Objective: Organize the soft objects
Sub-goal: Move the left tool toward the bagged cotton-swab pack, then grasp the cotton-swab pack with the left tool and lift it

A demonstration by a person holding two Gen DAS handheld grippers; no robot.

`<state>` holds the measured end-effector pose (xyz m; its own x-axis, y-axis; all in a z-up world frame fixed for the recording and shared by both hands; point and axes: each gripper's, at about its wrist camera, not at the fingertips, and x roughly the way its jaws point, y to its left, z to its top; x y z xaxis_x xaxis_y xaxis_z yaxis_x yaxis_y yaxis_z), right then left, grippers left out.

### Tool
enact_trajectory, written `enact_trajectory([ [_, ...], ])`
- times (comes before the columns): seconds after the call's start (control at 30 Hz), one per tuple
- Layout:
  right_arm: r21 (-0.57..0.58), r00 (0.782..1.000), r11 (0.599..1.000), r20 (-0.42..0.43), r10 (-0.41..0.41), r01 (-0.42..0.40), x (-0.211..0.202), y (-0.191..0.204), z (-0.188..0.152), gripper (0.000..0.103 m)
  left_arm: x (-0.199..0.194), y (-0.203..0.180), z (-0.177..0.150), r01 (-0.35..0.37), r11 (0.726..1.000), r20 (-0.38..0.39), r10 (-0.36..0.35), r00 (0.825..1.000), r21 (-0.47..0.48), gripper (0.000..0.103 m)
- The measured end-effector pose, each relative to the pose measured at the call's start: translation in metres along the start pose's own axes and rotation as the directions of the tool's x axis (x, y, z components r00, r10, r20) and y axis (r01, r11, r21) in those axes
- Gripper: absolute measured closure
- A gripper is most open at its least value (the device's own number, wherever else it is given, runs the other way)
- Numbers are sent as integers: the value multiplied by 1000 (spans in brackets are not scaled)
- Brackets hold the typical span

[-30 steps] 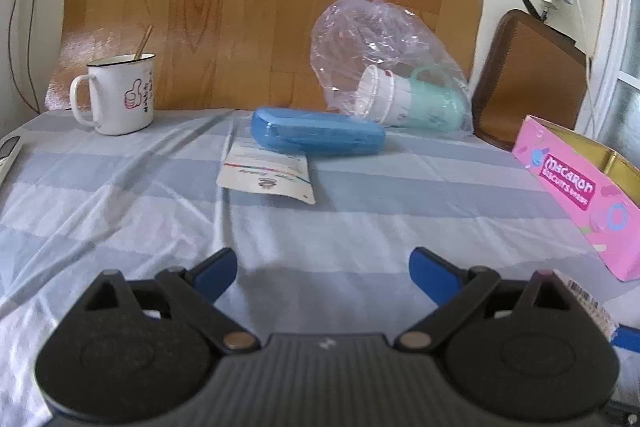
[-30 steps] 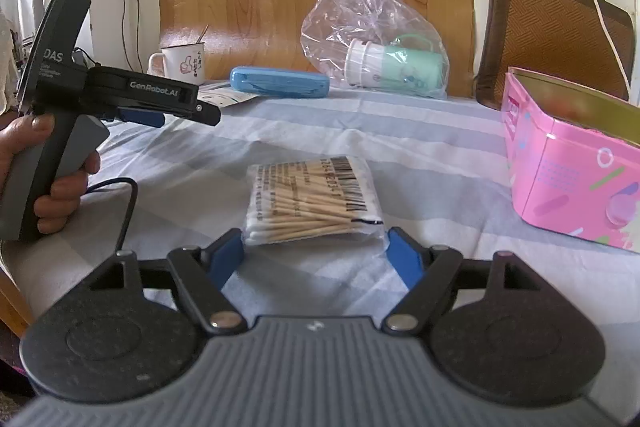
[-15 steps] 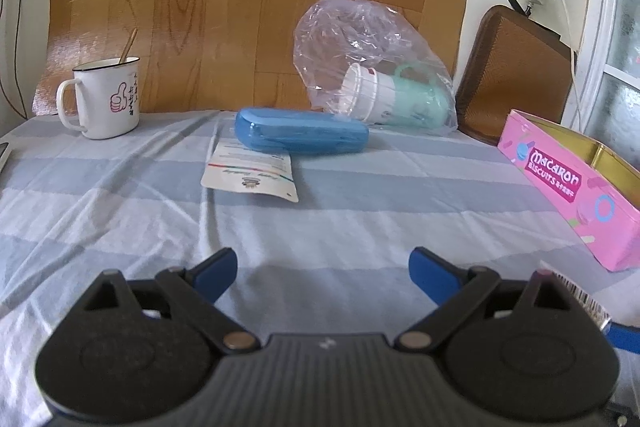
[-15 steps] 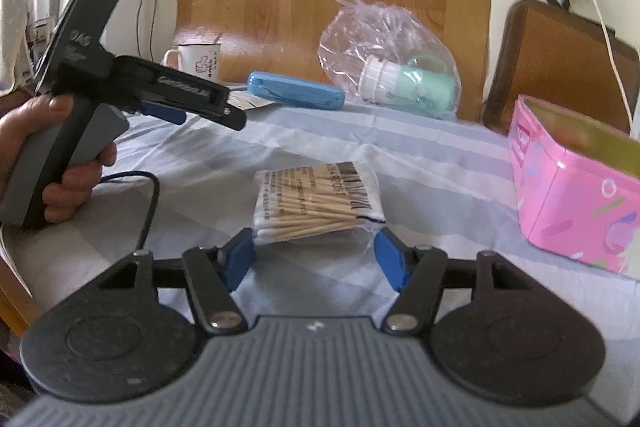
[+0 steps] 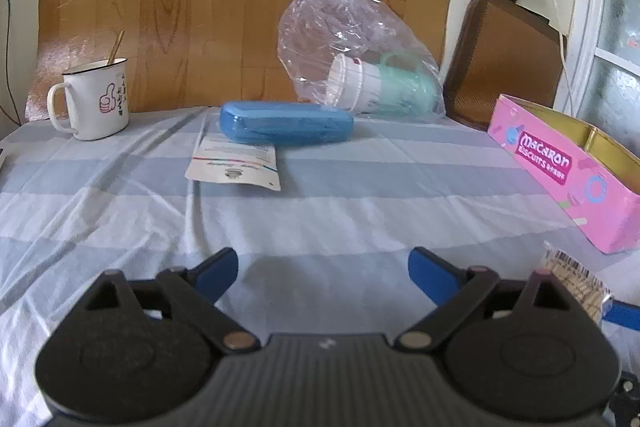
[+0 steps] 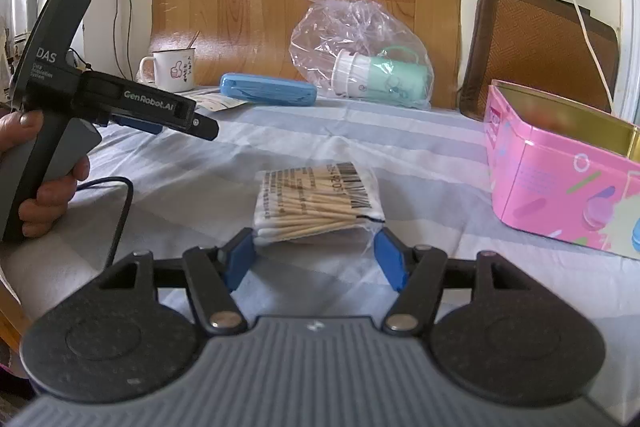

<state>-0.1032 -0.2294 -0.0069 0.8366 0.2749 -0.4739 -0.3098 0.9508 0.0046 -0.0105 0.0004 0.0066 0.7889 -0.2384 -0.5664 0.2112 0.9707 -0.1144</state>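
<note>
Right gripper (image 6: 316,245): The blue fingertips (image 6: 240,259) are seen at the two near ends of the pack of cotton swabs (image 6: 318,203). The jaws have just been closing, with the pack between them. The left pad is touching the white swab tips; whether the right pad presses on the pack cannot be told.
Pack of cotton swabs: It is lying flat on the striped cloth (image 6: 420,147), right in front of the right gripper. Thin wooden sticks with white tips are packed in clear plastic with a black barcode. Its long side runs left to right. In the left wrist view only a corner (image 5: 576,279) is seen, cut off behind the gripper.
Left gripper (image 5: 322,267): The jaws are spread wide with nothing between them. It is held up over the cloth by a hand (image 6: 48,187), partly cut off at the left edge.
Pink tin (image 6: 560,179): It is open, to the right, and cut off at the edge. What is inside is blurred.
Far things: A paper packet (image 5: 236,165), a blue case (image 5: 286,123), a white mug (image 5: 94,99) and a clear bag (image 5: 352,51) holding a lying green cup are seen.
</note>
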Motion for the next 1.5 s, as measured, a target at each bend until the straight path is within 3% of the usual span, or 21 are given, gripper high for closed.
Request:
enact_trajectory([
  [0.2,2,1000,1000,0,1,-1,-1,0,0,36,-7,-1,-3,55,998,-16,-55,998,-26,9],
  [0.4,-14,1000,1000,6,2,-2,-1,0,0,36,-15,-12,-8,177,982,-72,-182,981,-69,9],
  [0.6,-34,1000,999,14,7,-6,-2,2,-1,36,-28,-40,-6,319,946,-110,-323,940,-50,9],
  [0.8,-33,1000,999,20,15,-14,-5,3,-1,37,-23,-62,-7,469,873,-172,-486,857,-131,7],
  [0.87,-40,999,999,28,25,-23,-7,5,-1,37,-16,-72,-11,483,864,-202,-503,840,-142,12],
  [0.93,-51,999,999,41,21,-19,-10,8,-1,38,-9,-81,-15,480,865,-234,-502,832,-147,27],
  [0.97,-63,999,998,51,4,-1,-11,9,-1,38,-9,-85,-17,472,871,-231,-492,839,-138,30],
  [1.03,-55,998,998,65,-8,11,-14,5,0,40,-10,-92,-16,464,879,-233,-477,848,-110,46],
  [1.07,-40,997,999,73,-12,15,-16,1,1,47,-10,-94,-15,467,877,-237,-480,845,-110,48],
  [1.13,-21,997,1000,75,-3,4,-18,-4,5,75,-11,-96,-11,493,862,-234,-507,829,-122,60],
  [1.2,-26,995,999,86,-41,43,-18,-6,7,77,-13,-102,-2,530,838,-223,-545,808,-130,62],
  [1.37,10,997,999,70,-41,41,-18,-16,7,79,-18,-129,16,519,854,-198,-516,834,-38,57],
  [1.43,13,998,999,49,-32,31,-17,-19,4,78,-17,-128,17,495,868,-190,-491,850,-28,48],
  [1.5,18,998,999,46,-31,30,-20,-22,2,67,-14,-120,16,467,883,-190,-467,864,-46,42],
])
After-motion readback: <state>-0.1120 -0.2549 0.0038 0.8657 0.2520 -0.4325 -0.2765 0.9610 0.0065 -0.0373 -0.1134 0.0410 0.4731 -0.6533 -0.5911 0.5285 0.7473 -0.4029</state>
